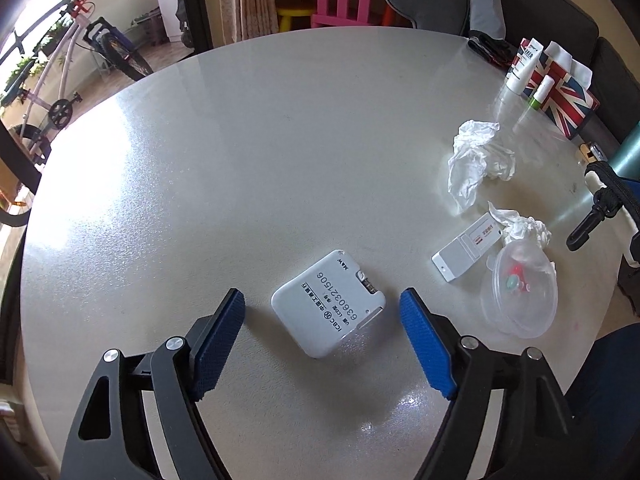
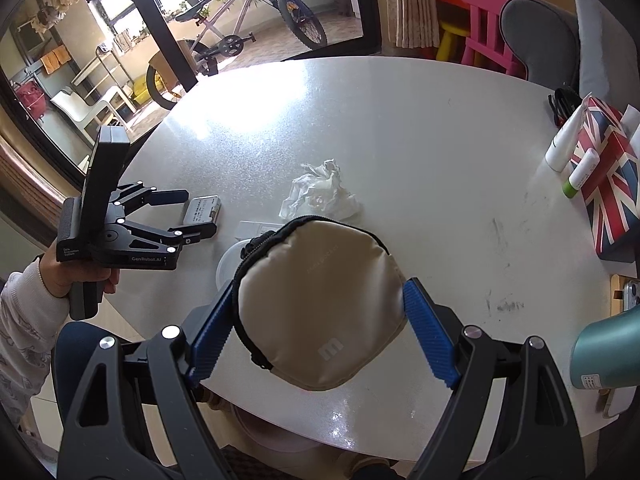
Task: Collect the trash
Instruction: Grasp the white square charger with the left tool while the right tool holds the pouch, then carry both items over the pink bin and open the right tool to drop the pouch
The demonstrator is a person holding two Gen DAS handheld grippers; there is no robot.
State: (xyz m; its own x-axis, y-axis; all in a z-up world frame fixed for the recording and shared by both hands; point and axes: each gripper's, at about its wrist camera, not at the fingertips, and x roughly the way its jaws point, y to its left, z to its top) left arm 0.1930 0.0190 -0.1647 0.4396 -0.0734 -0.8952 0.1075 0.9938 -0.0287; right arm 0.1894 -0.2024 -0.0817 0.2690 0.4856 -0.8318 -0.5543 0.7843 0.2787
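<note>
My left gripper (image 1: 322, 312) is open, its blue pads on either side of a flat white square device (image 1: 330, 306) with printed numbers, lying on the round table. It also shows in the right wrist view (image 2: 176, 216). My right gripper (image 2: 318, 312) is shut on a beige zip pouch (image 2: 320, 300) held above the table's near edge. A crumpled white tissue (image 1: 478, 160) lies on the table, also in the right wrist view (image 2: 320, 196). A smaller crumpled tissue (image 1: 524, 226) lies against a clear plastic lid (image 1: 522, 292).
A white rectangular card case (image 1: 466, 250) lies beside the lid. A Union Jack tissue box (image 2: 608, 176) with tubes (image 2: 562, 146) stands at the table's right. A teal flask (image 2: 604, 352) and a phone (image 2: 630, 292) are at the right edge. Chairs stand behind the table (image 1: 240, 140).
</note>
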